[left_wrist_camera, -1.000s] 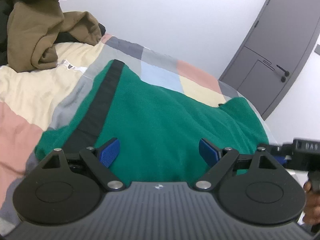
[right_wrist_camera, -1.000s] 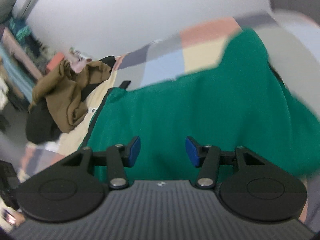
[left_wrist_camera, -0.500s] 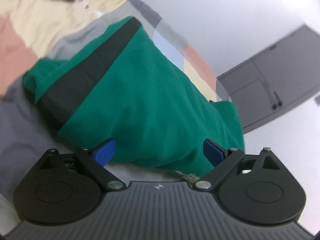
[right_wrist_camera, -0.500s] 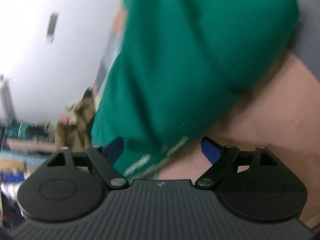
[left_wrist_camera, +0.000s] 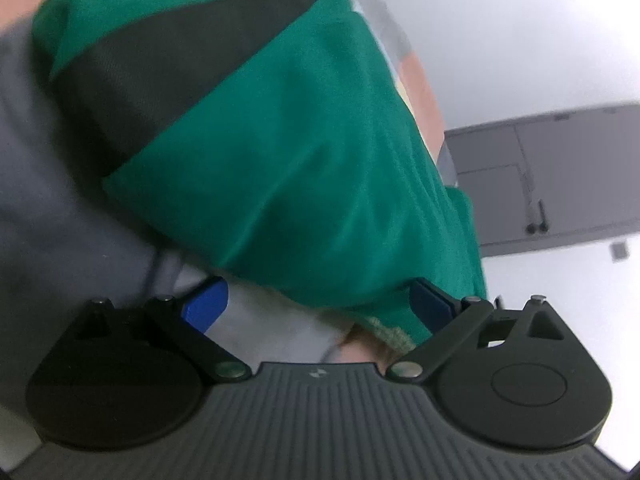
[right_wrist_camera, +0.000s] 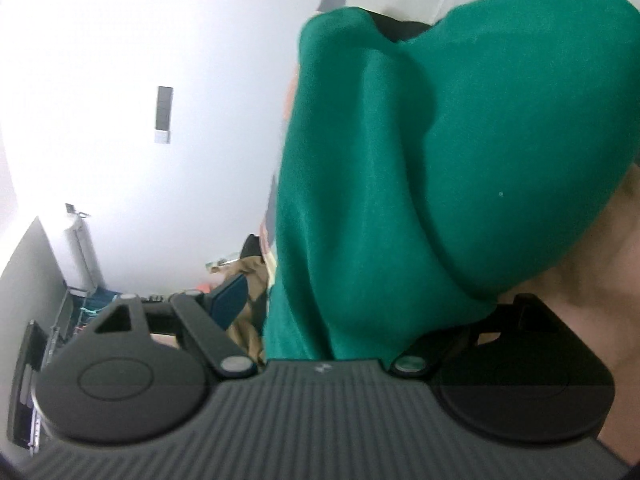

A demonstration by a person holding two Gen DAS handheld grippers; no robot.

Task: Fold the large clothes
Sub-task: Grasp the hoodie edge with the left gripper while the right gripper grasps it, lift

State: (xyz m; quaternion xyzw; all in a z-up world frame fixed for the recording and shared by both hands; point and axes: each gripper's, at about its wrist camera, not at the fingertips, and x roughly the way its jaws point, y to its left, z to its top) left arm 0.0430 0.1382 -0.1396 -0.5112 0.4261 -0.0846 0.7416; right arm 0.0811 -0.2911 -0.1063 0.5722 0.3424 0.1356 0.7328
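Both grippers sat at the green garment's near edge. Left wrist view: left gripper [left_wrist_camera: 318, 304] jaws wide, green garment [left_wrist_camera: 288, 168] with its black stripe [left_wrist_camera: 180, 52] lying on the patchwork bedcover [left_wrist_camera: 52, 208], hem between the blue pads [left_wrist_camera: 206, 304]. Right wrist view: right gripper [right_wrist_camera: 340, 312] jaws wide, garment [right_wrist_camera: 440, 168] bunched over the right finger; brown clothing [right_wrist_camera: 250, 276] behind.

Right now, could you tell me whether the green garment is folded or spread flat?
Folded: the green garment is doubled over, with a rounded fold edge.
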